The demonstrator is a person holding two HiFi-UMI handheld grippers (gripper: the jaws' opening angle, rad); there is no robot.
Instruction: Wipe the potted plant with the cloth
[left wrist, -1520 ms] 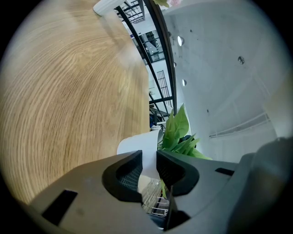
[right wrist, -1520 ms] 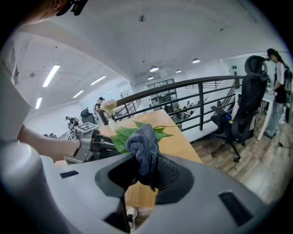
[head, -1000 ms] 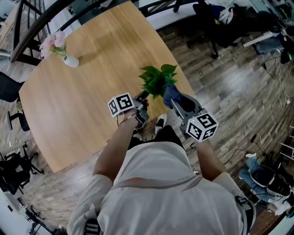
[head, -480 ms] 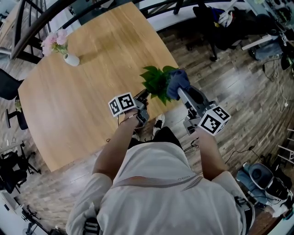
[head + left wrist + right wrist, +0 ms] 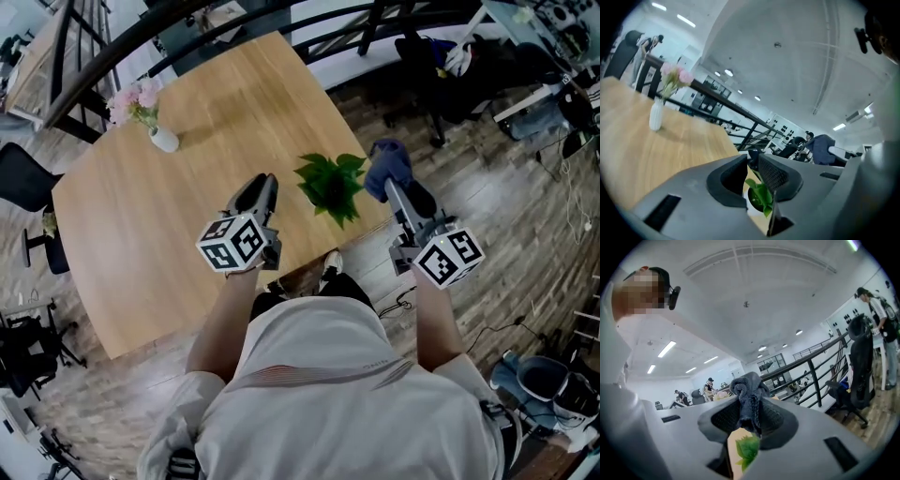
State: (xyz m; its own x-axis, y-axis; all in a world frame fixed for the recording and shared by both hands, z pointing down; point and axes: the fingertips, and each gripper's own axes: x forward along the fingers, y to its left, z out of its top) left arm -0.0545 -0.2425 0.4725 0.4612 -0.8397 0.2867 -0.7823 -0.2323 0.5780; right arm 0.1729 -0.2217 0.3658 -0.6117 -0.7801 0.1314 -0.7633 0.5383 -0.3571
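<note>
Blue cloth (image 5: 387, 161) in right claw (image 5: 394, 186), potted plant (image 5: 333, 185) seemingly just beside.

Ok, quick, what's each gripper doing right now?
Left gripper: empty, jaws apart but closing.
Right gripper: shut on the cloth.

Smooth matt wooden table (image 5: 169, 216), soft dark cloth (image 5: 748, 397), perhaps glossy plant leaves (image 5: 330, 185)
</note>
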